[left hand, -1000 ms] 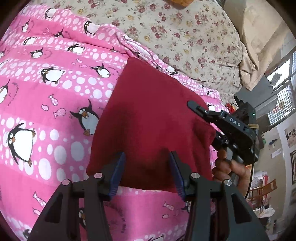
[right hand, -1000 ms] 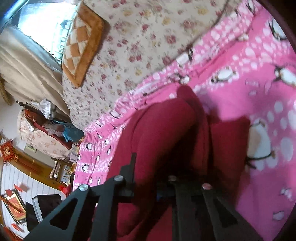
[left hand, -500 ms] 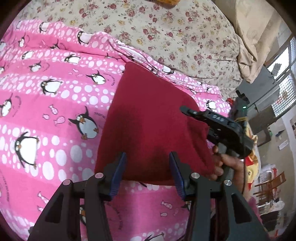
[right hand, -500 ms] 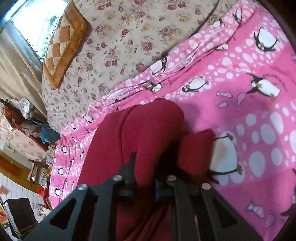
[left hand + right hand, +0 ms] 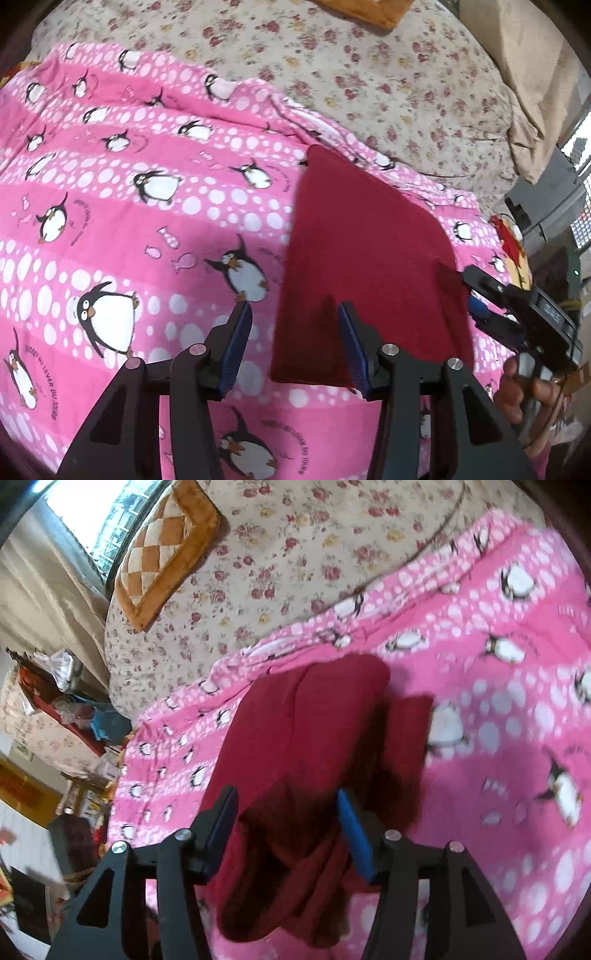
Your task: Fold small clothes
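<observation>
- Dark red garment (image 5: 365, 258) lying folded on the pink penguin blanket (image 5: 129, 221), its far corner near the blanket's edge, where the floral bedcover (image 5: 369, 81) begins.
- From the left wrist view: flat, smooth top layer, roughly rectangular, near edge straight.
- From the right wrist view: same garment (image 5: 295, 746) thicker and bunched at the near end, with rounded folds stacked over each other.
- Left gripper (image 5: 295, 332) above the blanket at the garment's near left corner; jaws partly apart, nothing clamped. Left pad over bare blanket, right pad over the red cloth; touching or not, cannot tell.
- Right gripper (image 5: 284, 812) over the bunched near end of the garment; jaws opening, red cloth lying between them, pads clear of it on both sides.
- Also seen from the left wrist view at the garment's right edge: right gripper (image 5: 476, 291), with a hand (image 5: 524, 395) on its handle.
- Orange checked cushion (image 5: 162, 550) resting on the floral bedcover, well apart from the garment.
</observation>
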Tool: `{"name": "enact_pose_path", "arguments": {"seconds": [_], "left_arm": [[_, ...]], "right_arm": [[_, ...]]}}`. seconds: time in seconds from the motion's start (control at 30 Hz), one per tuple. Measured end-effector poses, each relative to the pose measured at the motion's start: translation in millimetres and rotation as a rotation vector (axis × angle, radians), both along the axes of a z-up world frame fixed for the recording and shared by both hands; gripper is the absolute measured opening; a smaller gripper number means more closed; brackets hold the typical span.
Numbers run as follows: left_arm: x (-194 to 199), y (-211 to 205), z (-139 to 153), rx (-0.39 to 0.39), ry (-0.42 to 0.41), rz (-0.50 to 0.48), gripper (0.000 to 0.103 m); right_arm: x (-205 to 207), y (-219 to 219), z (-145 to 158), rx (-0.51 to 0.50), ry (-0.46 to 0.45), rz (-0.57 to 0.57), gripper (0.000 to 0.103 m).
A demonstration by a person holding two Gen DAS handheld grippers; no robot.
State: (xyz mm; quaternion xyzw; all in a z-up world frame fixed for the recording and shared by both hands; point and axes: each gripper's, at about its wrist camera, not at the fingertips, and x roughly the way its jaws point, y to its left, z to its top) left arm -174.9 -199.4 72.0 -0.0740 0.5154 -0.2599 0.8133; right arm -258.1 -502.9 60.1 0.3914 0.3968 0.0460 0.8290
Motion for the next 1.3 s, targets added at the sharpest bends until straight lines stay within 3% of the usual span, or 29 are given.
{"name": "enact_pose_path", "arguments": {"seconds": [0.47,0.7,0.77,0.8,0.83,0.93,1.0,1.13,1.2,1.23,1.3], "left_arm": [[-4.6,-2.3,7.0,-0.010,-0.019,0.000,0.027],[-1.4,-6.4,-1.5,0.033,-0.011,0.011,0.027],[-1.8,-8.9,-2.1,0.057,-0.023,0.006,0.027],[-2.0,-9.0,-2.4,0.063,-0.026,0.004,0.027],[-1.8,-9.1,-2.7,0.067,-0.027,0.004,0.027],[-1.0,-10.1,-4.5,0.076,-0.027,-0.002,0.027],[-0.6,-11.4,-5.4,0.062,-0.022,-0.017,0.028],[3.5,-17.0,-6.6,0.047,0.001,-0.032,0.029],[7.9,-16.6,-4.4,0.015,0.014,-0.040,0.029],[10.7,-16.1,-3.1,0.000,0.019,-0.039,0.030],[18.7,-16.7,-0.1,-0.026,0.023,-0.035,0.037]], "right_arm": [[-4.2,14.4,-15.8,0.022,0.056,0.010,0.063],[-2.1,38.8,-11.8,-0.109,0.080,0.063,0.064],[-2.0,42.6,-13.0,-0.153,0.083,0.068,0.048],[-3.8,43.6,-12.3,-0.191,0.086,0.069,0.030],[-5.9,43.5,-10.1,-0.202,0.073,0.074,0.022],[-17.5,37.8,2.6,-0.206,0.034,0.059,0.016],[-27.9,32.4,8.8,-0.226,0.017,0.038,0.016],[-29.0,27.9,-20.5,-0.206,0.097,0.033,0.016],[-32.6,26.6,-16.9,-0.193,0.079,0.030,0.018],[-33.3,23.7,-12.0,-0.180,0.079,0.028,0.022],[-38.6,14.3,-5.0,-0.144,0.073,-0.022,0.040]]}}
